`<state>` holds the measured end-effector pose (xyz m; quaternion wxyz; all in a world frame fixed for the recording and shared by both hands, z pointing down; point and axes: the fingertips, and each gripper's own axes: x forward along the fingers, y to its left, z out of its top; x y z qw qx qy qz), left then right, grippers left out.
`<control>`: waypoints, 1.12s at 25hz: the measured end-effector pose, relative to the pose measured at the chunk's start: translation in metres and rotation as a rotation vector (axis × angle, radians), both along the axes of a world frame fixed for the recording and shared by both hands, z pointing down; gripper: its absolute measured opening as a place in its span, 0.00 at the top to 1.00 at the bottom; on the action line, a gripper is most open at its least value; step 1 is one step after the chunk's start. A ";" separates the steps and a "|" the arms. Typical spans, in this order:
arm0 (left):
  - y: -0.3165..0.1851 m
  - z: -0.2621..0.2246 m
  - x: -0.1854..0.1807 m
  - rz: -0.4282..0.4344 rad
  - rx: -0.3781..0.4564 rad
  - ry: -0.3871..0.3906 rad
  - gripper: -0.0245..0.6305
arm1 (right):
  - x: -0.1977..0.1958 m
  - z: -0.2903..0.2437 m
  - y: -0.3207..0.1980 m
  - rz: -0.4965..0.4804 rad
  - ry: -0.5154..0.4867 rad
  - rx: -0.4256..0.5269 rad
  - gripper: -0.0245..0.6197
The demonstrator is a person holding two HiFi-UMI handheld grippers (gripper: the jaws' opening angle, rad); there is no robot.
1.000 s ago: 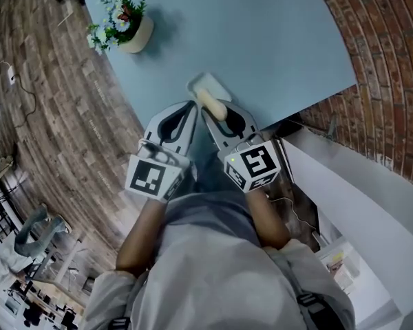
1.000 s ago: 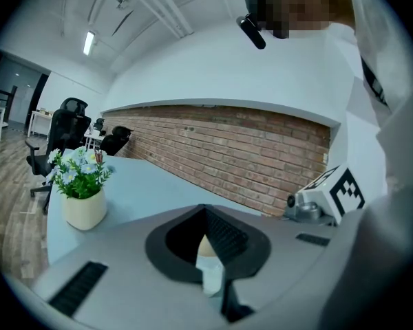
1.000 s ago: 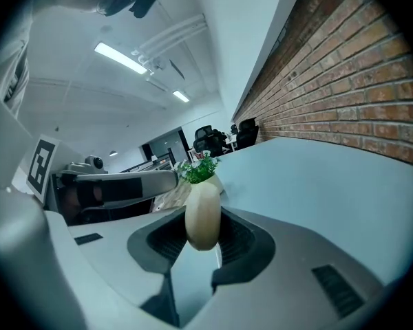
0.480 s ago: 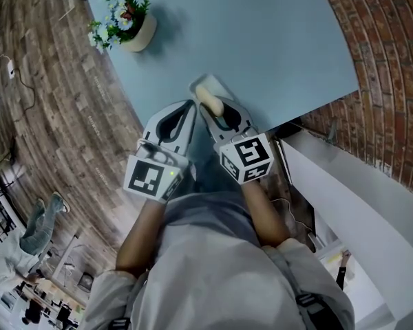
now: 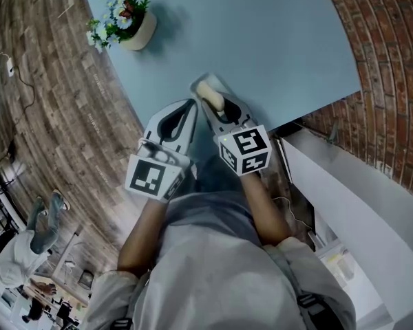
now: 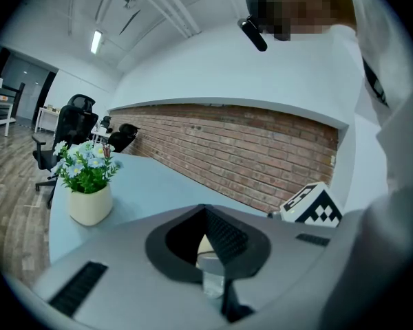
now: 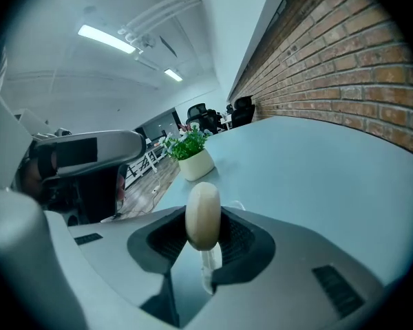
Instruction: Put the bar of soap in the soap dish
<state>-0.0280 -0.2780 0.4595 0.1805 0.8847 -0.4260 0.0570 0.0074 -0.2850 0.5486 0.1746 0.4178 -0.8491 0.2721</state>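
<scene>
While the left tongs [image 6: 210, 260] rest closed and empty, the right tongs [image 7: 203, 234] pinch the soap [image 7: 202, 212] by its dish [image 5: 201, 83].

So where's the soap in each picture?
Head view: the bar of soap is just above the middle, near the table's near edge.
Left gripper view: low middle, only a cream sliver in the dark gap, probably it.
Right gripper view: dead centre, standing on edge.
Shared landmark: the flower pot shows in all three.
</scene>
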 end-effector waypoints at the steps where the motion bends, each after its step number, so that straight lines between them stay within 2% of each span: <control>1: 0.000 0.000 0.001 -0.002 0.000 0.003 0.96 | 0.000 0.002 0.000 -0.002 0.006 -0.011 0.78; 11: -0.002 0.002 -0.002 -0.010 -0.008 0.006 0.96 | -0.002 0.021 -0.005 0.008 0.044 -0.096 0.78; 18: 0.001 0.003 -0.002 -0.009 -0.004 0.009 0.96 | -0.005 0.031 -0.004 0.022 0.046 -0.123 0.78; 23: 0.005 0.008 -0.007 -0.030 -0.039 -0.004 0.96 | -0.007 0.037 -0.006 0.046 0.049 -0.135 0.78; 28: 0.006 0.005 -0.007 -0.026 -0.019 0.016 0.96 | -0.006 0.036 -0.008 0.058 0.055 -0.135 0.78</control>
